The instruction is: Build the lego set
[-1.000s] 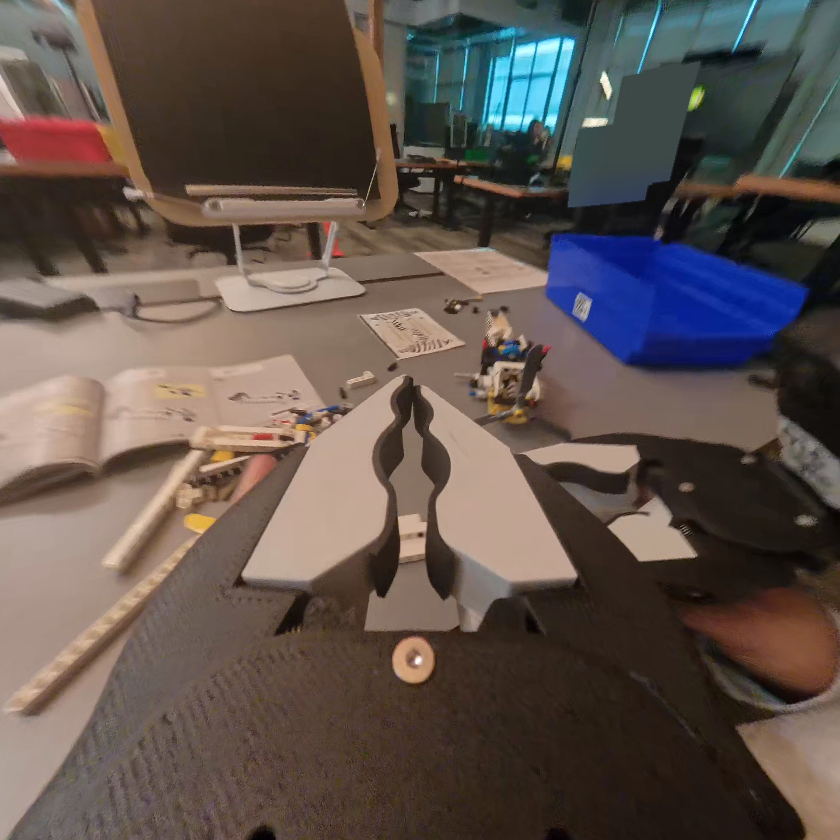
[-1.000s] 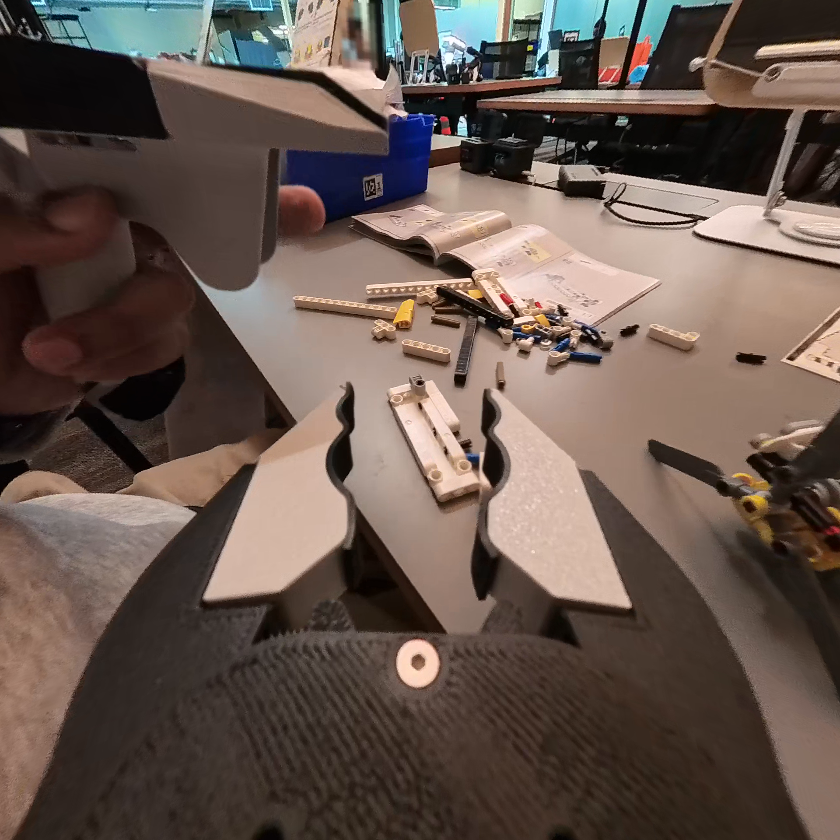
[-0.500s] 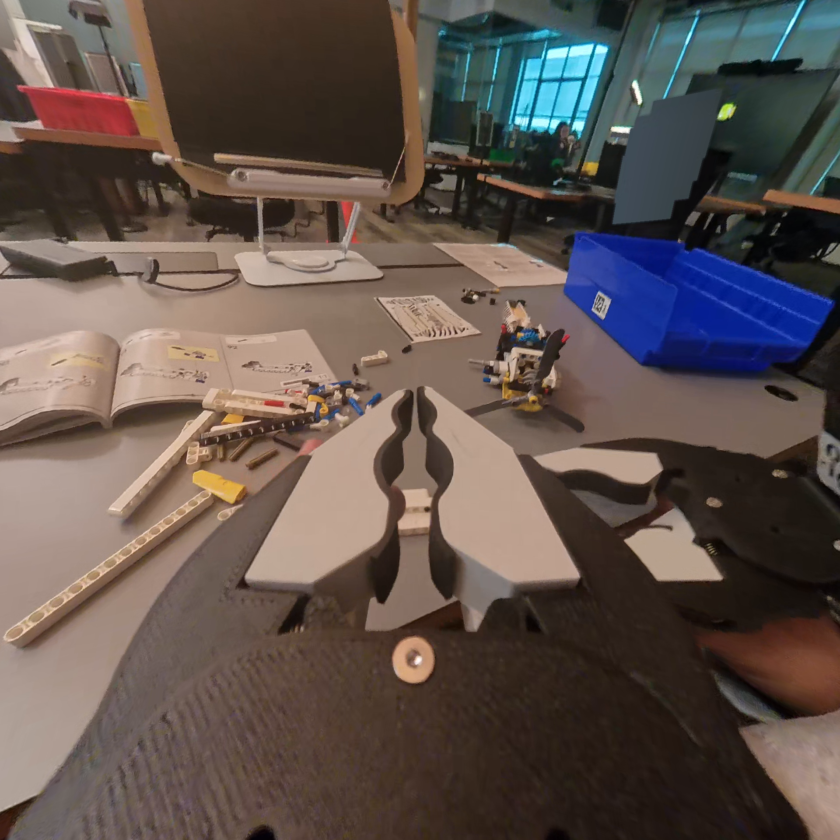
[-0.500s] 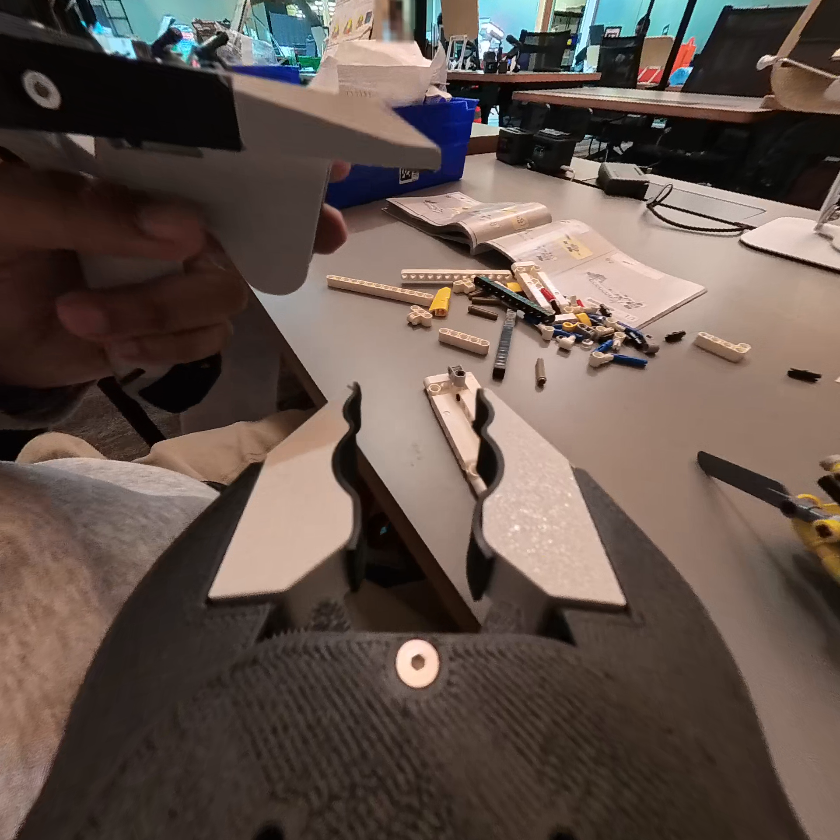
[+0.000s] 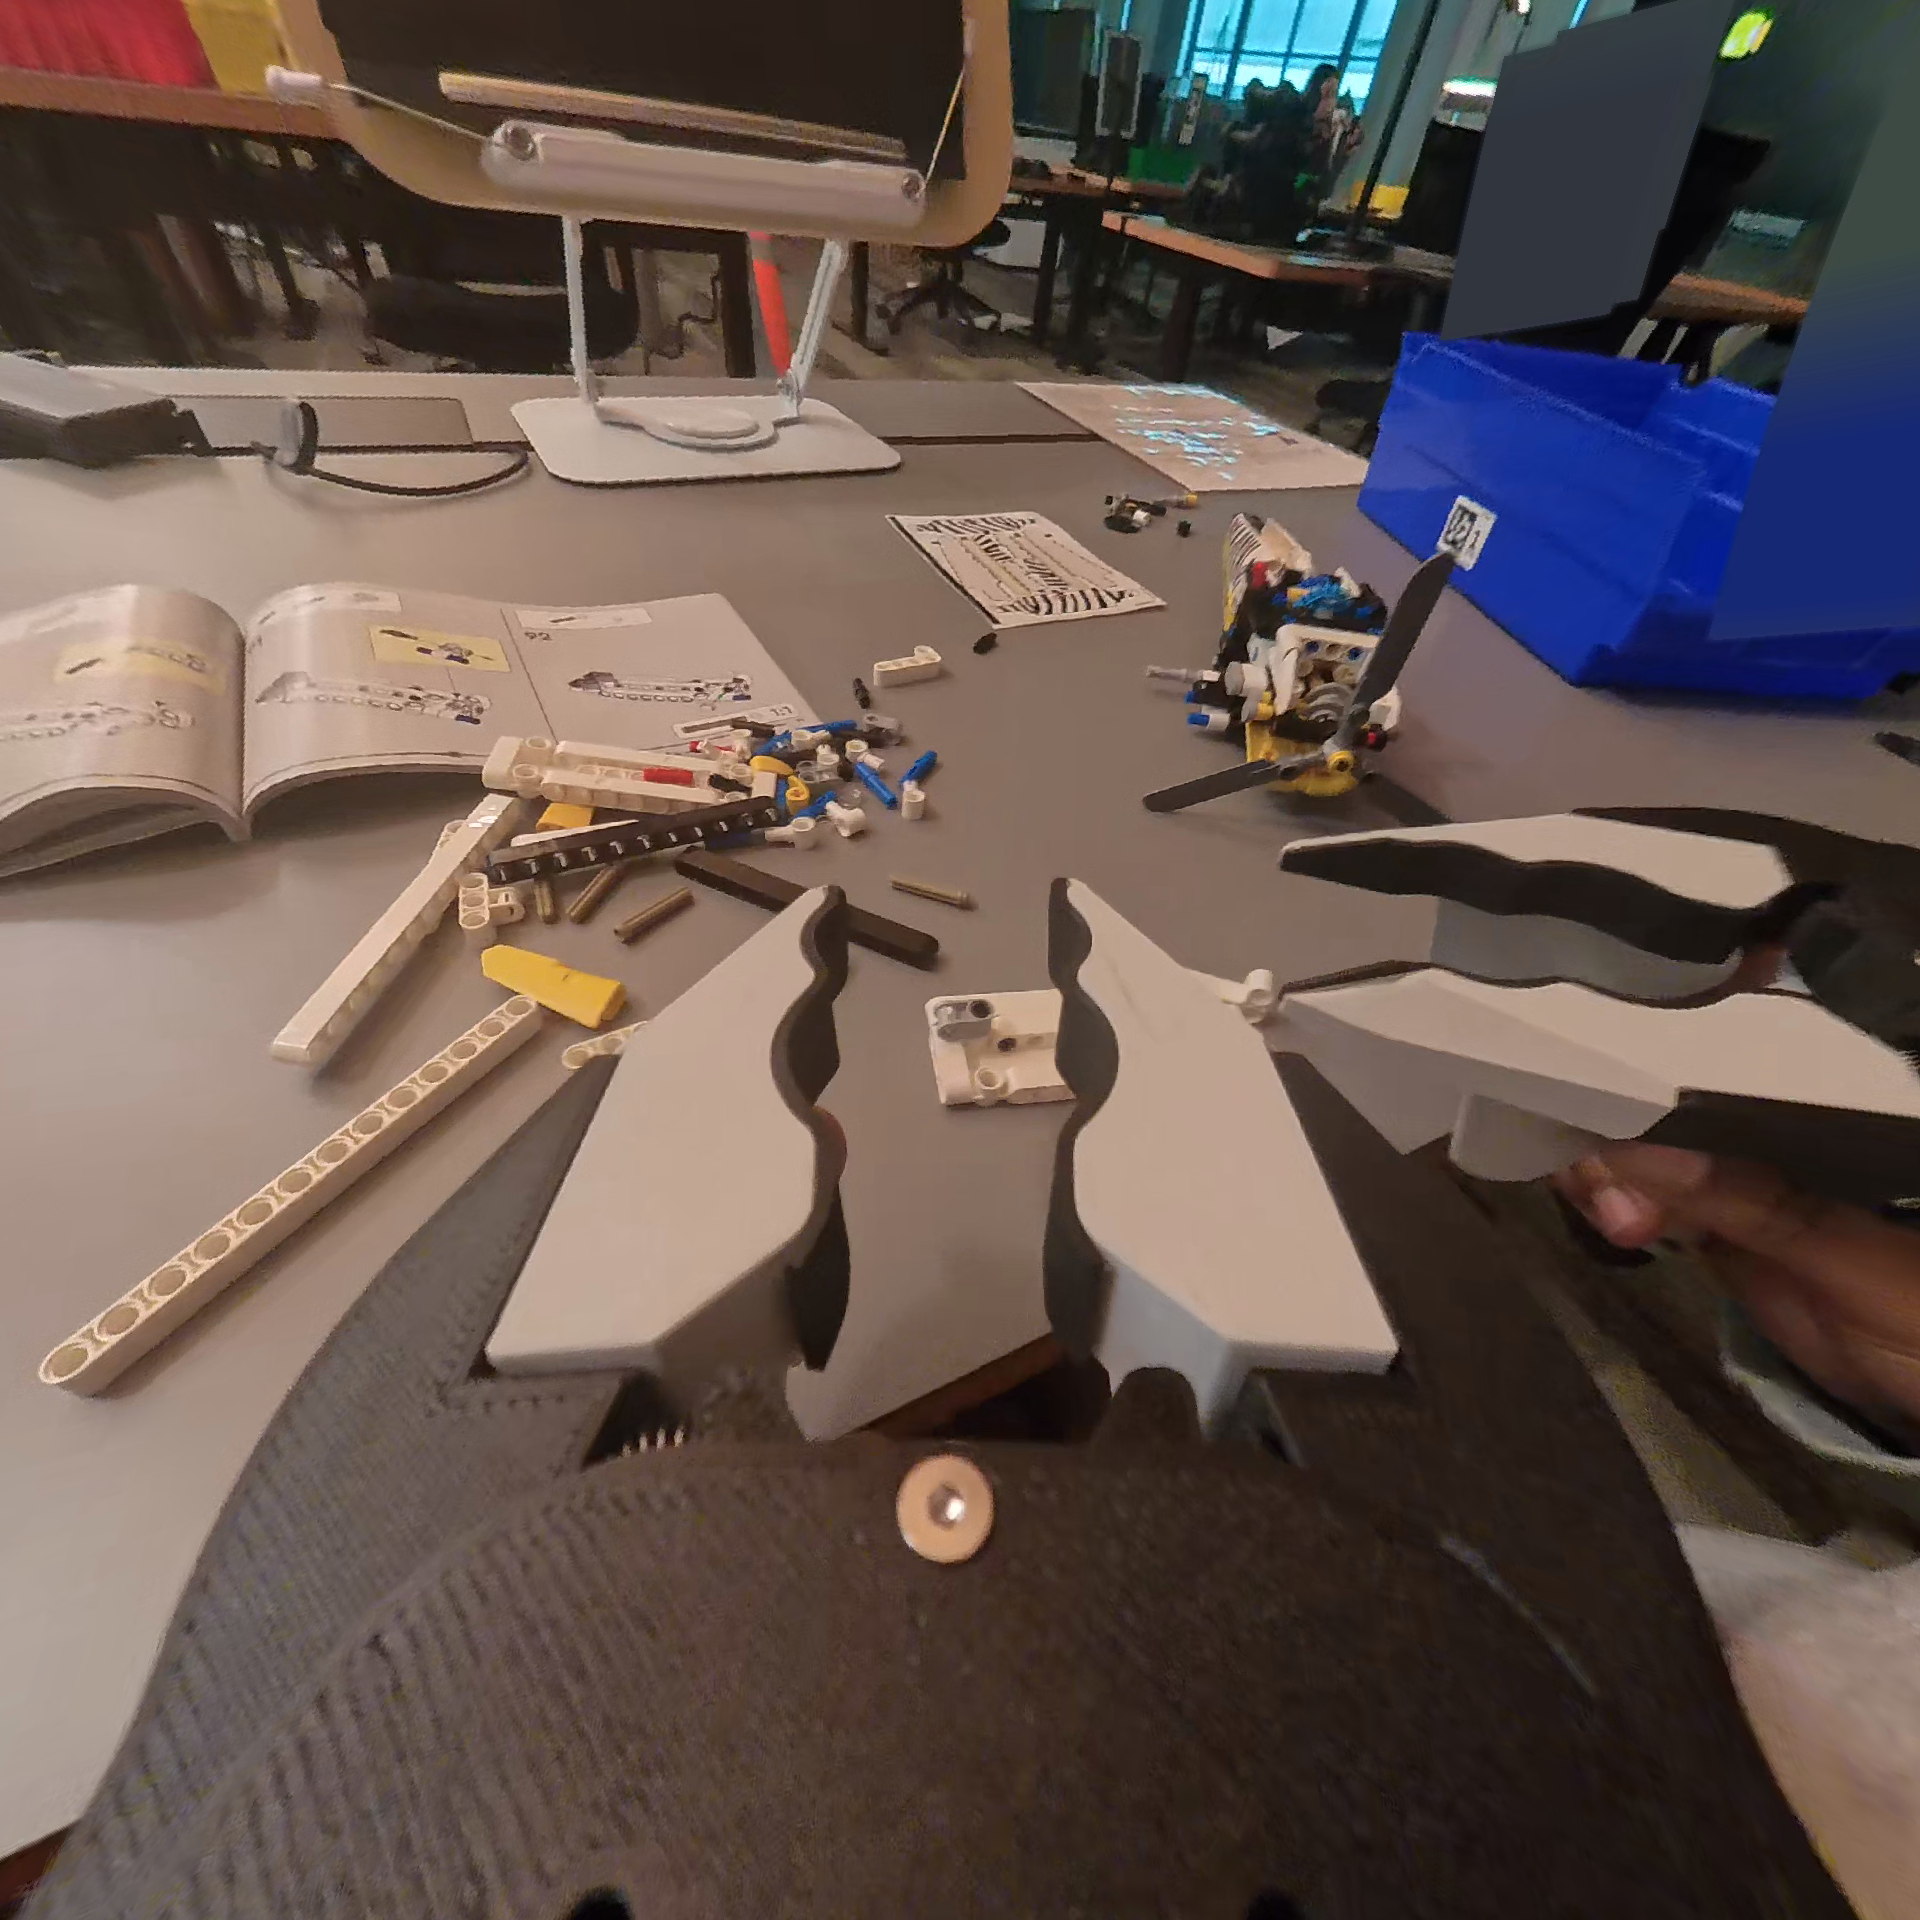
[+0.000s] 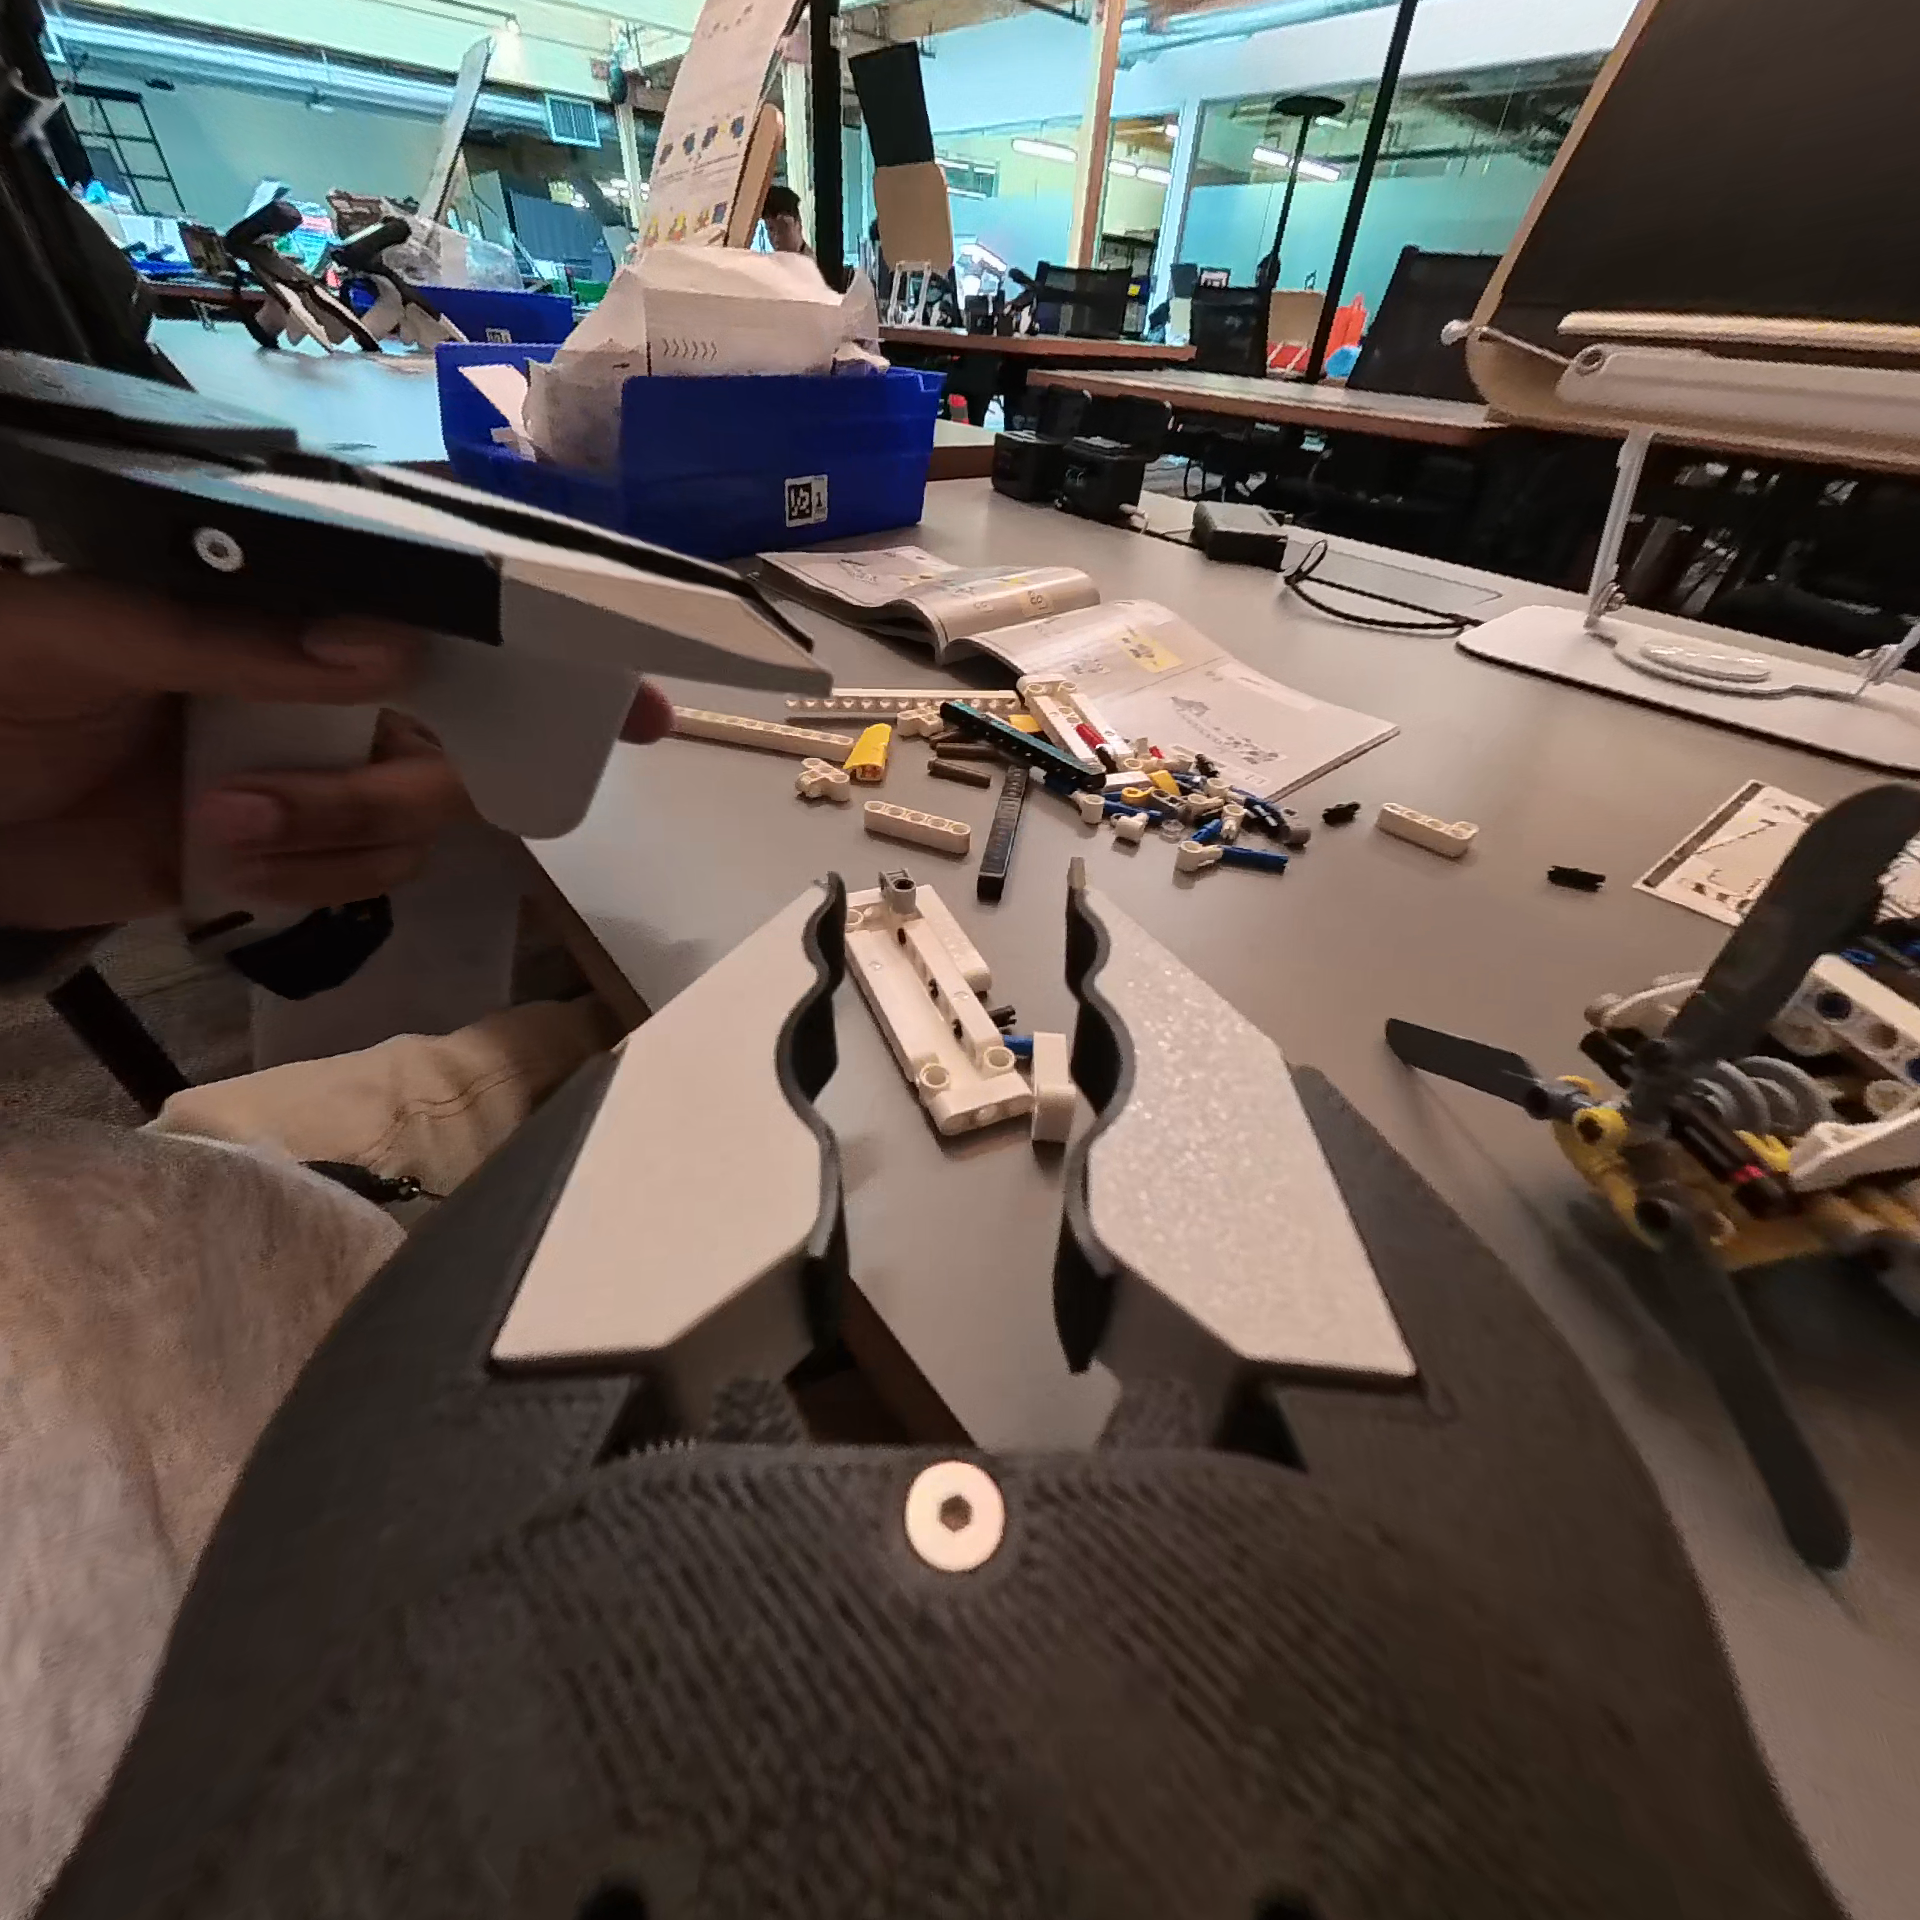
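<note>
A flat white Lego sub-assembly [image 5: 997, 1044] with a grey pin lies on the grey table near its front edge. It sits between the fingers of my open, empty left gripper [image 5: 943, 894], untouched. My right gripper [image 6: 953, 878] is also open and empty, with the same assembly [image 6: 925, 997] between its fingers and a small white piece [image 6: 1049, 1086] by its right finger. Each gripper shows in the other's view: the right [image 5: 1283, 935] from the right, the left [image 6: 800, 655] from the upper left. The partly built propeller model [image 5: 1299, 686] stands farther right and also shows in the right wrist view [image 6: 1714, 1122].
A pile of loose parts [image 5: 727, 800] lies beside an open instruction booklet [image 5: 364, 675]. A long white beam [image 5: 291, 1195] and a yellow piece [image 5: 551, 982] lie at the left. A sticker sheet [image 5: 1023, 566], a white stand [image 5: 707, 436] and a blue bin [image 5: 1610, 540] are farther back.
My left gripper has opened from nearly shut and come down and forward around the white sub-assembly. My right gripper stayed open and shifted so the assembly sits between its fingers again.
</note>
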`<state>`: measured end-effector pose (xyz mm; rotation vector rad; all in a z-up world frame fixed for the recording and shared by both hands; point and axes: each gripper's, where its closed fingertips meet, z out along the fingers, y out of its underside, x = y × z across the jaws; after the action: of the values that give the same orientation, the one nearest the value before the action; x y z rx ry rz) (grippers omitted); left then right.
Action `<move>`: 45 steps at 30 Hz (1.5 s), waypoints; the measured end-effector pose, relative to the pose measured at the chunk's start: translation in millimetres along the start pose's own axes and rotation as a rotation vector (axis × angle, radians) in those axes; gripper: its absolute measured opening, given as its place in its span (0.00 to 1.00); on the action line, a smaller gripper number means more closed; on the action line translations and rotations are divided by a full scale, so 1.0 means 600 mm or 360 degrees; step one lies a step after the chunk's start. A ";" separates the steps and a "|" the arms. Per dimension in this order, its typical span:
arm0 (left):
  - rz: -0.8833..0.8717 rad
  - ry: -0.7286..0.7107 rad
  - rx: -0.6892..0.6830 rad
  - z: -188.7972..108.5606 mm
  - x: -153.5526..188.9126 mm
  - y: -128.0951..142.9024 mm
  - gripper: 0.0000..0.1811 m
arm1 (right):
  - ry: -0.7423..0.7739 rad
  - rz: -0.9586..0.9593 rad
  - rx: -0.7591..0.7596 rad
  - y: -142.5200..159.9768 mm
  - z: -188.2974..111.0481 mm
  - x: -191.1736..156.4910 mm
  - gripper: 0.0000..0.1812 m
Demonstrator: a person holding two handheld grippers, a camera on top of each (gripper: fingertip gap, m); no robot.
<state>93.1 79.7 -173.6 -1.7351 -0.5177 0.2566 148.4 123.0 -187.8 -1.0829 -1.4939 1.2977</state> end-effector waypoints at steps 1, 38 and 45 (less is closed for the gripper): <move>0.0023 -0.0022 -0.0011 0.002 -0.006 0.005 0.20 | 0.0013 -0.0008 0.0000 0.000 0.000 0.001 0.23; -0.0539 0.0132 -0.0100 0.033 -0.101 0.034 0.00 | -0.0019 0.0487 0.0034 -0.038 0.025 0.059 0.00; -0.0570 0.0181 -0.0080 0.031 -0.099 0.032 0.00 | -0.0154 0.0459 0.0037 -0.039 0.028 0.037 0.00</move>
<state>37.0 64.9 -202.8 -1.6598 -0.7433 -0.1094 125.0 138.1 -164.5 -1.2707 -1.4256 1.5810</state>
